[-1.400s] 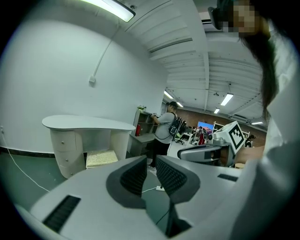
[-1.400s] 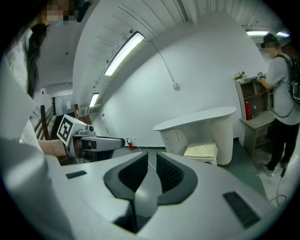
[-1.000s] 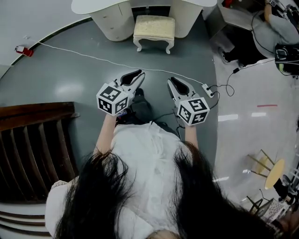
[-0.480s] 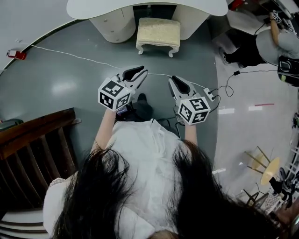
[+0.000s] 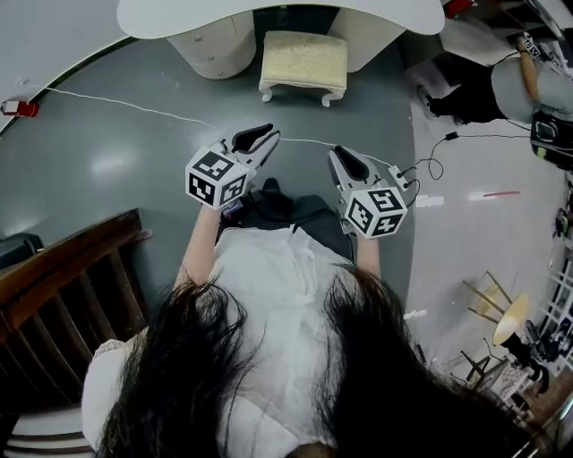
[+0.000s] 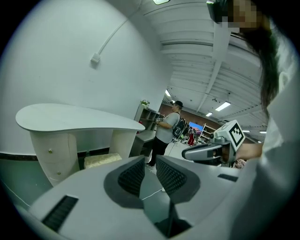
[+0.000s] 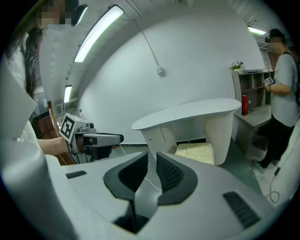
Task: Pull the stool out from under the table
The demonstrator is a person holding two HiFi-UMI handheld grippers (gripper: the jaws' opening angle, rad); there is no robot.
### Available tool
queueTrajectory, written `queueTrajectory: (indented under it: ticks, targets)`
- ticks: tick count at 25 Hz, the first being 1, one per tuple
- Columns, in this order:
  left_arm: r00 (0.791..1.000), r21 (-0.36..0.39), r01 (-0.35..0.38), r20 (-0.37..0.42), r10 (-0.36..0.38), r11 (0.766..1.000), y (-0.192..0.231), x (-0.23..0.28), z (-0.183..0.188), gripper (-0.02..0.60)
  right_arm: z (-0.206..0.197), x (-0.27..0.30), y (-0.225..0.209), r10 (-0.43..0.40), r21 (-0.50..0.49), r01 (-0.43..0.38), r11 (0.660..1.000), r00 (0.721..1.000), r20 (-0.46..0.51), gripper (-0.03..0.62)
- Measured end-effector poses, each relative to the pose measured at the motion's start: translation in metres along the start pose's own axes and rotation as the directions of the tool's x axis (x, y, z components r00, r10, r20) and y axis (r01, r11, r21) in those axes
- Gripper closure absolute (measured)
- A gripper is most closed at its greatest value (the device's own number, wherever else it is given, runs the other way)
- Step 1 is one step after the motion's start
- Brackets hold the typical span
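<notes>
The stool, a cream cushion on white curved legs, stands partly under the white table at the top of the head view. Both grippers hover over the grey floor well short of it. My left gripper is shut and holds nothing. My right gripper is also shut and bare. The left gripper view shows the stool beneath the table, beyond the closed left gripper. In the right gripper view the stool sits under the table, ahead of the closed right gripper.
A white cable crosses the floor between the grippers and the stool, ending at a power strip. A dark wooden railing is at lower left. A person stands at a desk at upper right. A small yellow stool is far right.
The view has crept forward: the table fills more of the top edge and the wooden railing has slid down and left. Both grippers stay shut, side by side.
</notes>
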State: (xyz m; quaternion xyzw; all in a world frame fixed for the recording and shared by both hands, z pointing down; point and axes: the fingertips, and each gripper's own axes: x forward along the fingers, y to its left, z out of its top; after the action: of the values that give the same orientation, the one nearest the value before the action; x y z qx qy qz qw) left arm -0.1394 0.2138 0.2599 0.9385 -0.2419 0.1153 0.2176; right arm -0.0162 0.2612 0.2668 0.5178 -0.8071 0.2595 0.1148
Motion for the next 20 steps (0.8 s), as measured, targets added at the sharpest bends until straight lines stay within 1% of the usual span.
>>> queueTrajectory:
  ticks: [6,10,15,18,20]
  targets:
    - [1.000,-0.023,-0.015,-0.009,0.015,1.000,0.018,0.010,-0.004,0.511,0.003,0.010,-0.025,-0.018,0.030,0.018,0.999,1.000,0.000,0.526]
    - [0.999,-0.029,-0.038,-0.026,0.038,0.999,0.038,0.028,0.000,0.511,0.011,0.026,-0.052,-0.019,0.033,0.020,0.999,1.000,-0.013,0.526]
    - [0.996,-0.036,-0.067,-0.068,0.065,0.997,0.061,0.054,-0.002,0.511,0.018,0.044,-0.094,-0.014,0.041,0.016,0.999,0.999,-0.050,0.526]
    - [0.991,-0.026,-0.085,-0.103,0.081,0.996,0.086,0.073,-0.011,0.511,0.017,0.067,-0.121,-0.008,0.042,0.011,0.999,0.997,-0.077,0.526]
    - [0.988,-0.040,-0.102,-0.121,0.096,0.994,0.107,0.086,-0.024,0.511,0.009,0.086,-0.140,-0.004,0.044,0.008,0.999,0.995,-0.101,0.526]
